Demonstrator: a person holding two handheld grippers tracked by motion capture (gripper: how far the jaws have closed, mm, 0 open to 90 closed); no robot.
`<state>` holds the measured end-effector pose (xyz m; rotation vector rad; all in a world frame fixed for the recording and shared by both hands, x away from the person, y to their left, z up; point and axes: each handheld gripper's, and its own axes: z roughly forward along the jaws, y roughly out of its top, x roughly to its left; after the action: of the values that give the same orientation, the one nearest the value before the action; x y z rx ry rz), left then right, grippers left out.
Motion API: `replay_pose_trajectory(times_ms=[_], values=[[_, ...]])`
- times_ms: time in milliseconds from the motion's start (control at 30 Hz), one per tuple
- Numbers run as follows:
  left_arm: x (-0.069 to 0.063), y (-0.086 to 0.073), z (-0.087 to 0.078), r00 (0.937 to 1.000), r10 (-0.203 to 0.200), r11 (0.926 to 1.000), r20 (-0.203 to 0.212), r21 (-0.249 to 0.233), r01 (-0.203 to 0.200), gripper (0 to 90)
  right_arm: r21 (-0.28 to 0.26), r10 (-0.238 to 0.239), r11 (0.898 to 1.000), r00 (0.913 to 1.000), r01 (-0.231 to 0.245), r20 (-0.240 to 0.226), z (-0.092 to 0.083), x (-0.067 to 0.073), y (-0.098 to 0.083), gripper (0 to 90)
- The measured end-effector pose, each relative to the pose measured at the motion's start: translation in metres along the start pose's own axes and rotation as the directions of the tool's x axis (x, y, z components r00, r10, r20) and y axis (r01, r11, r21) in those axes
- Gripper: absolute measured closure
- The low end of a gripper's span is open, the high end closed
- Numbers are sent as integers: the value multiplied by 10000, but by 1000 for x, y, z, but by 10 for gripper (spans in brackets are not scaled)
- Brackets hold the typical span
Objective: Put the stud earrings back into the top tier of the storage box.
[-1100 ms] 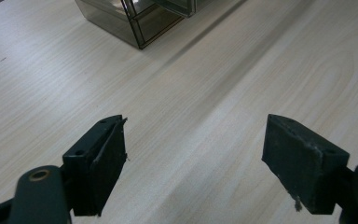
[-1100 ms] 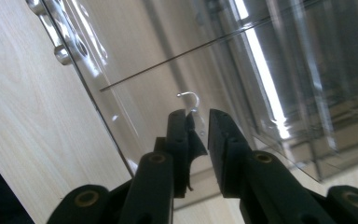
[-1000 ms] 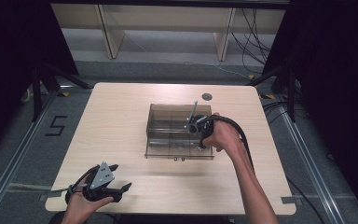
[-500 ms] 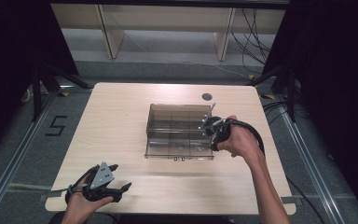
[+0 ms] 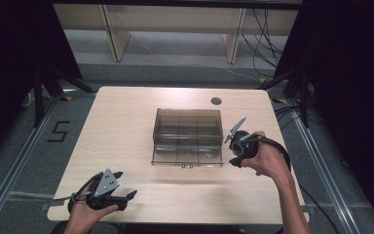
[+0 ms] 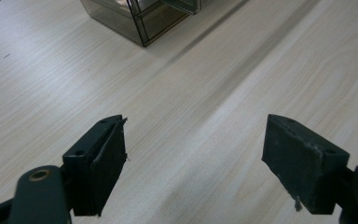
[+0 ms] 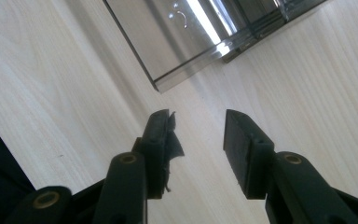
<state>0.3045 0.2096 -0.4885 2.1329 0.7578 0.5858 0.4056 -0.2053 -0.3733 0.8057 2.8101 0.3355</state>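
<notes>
A smoky clear plastic compartment box (image 5: 187,137) stands in the middle of the table, its lid raised at the back; small parts lie in one front compartment. My right gripper (image 5: 233,146) hangs just right of the box's front right corner (image 7: 161,86); its jaws have just been opening and hold nothing between them (image 7: 198,140). My left gripper (image 5: 121,187) rests near the table's front left edge, its jaws wide apart over bare wood (image 6: 193,154), far from the box (image 6: 135,18).
The light wooden table (image 5: 126,117) has a round grommet (image 5: 216,101) at the back right. Metal rails run along the floor on both sides, and shelving legs and cables stand behind the table.
My right gripper has drawn back from over the box to the table at its right side, and its jaws have spread. The left gripper has stayed put.
</notes>
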Motion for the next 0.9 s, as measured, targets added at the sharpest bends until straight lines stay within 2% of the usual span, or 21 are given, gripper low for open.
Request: replay_pose_trajectory(times_ms=[100, 167, 200, 267, 300, 333, 467, 533, 600, 633, 667, 700, 733, 800, 833, 900], values=[[0, 1, 0, 9999, -1, 9999, 109, -128, 2, 209, -146, 119, 9998, 9999, -119, -26, 3, 2, -6, 596], [1, 1, -1, 9999, 156, 9999, 48, 5, -156, 210, -327, 209, 9992, 9998, -211, -54, 5, 4, -11, 592], [0, 1, 0, 9999, 88, 9999, 94, -129, -87, 209, -370, 224, 9991, 9997, -228, -113, 6, 5, -12, 590], [-1, 1, 0, 10000, 26, 9999, 44, -110, -25, 209, -465, 263, 9986, 9996, -269, -143, 7, 7, -17, 581], [0, 1, -1, 9999, 155, 9999, 14, 29, -155, 210, -543, 218, 9983, 9997, -226, -149, 8, 7, -19, 575], [0, 1, 0, 9998, 210, 9998, 65, 34, -211, 209, -694, 403, 9967, 9991, -414, -164, 9, 9, -22, 555], [0, 1, 0, 9998, 178, 9998, 49, 22, -178, 209, -860, 430, 9953, 9990, -436, -94, 11, 9, -26, 531], [1, 1, 0, 9995, 312, 9995, 107, 41, -313, 209, -975, 485, 9940, 9988, -488, -59, 13, 10, -30, 498], [0, 1, -1, 9998, 190, 9998, 105, 60, -190, 210, -1070, 688, 9917, 9974, -707, -213, 17, 15, -33, 436], [-1, 1, -1, 9999, 127, 9999, 71, 49, -127, 210, -1070, 688, 9917, 9974, -707, -213, 17, 15, -33, 436], [-2, 1, -1, 9998, 43, 10000, 204, -54, -42, 209, -1106, 605, 9919, 9980, -624, -202, 18, 15, -33, 423], [-1, 2, -1, 9997, 207, 9998, 107, -23, -207, 210, -1092, 703, 9914, 9972, -726, -253, 19, 17, -34, 411], [-2, 2, -1, 9999, 92, 9999, 128, -68, -91, 209, -1161, 669, 9909, 9976, -686, -187, 20, 18, -34, 399], [-1, 2, -1, 9995, 270, 9996, 160, -50, -269, 209, -1157, 688, 9907, 9973, -713, -258, 21, 20, -34, 385], [-2, 2, -1, 9996, 192, 9998, 213, 16, -193, 209, -1306, 607, 9894, 9977, -641, -296, 21, 19, -34, 376], [-2, 2, 0, 9996, 238, 9997, 146, -21, -238, 210, -1444, 917, 9848, 9950, -964, -394, 21, 20, -34, 361]])
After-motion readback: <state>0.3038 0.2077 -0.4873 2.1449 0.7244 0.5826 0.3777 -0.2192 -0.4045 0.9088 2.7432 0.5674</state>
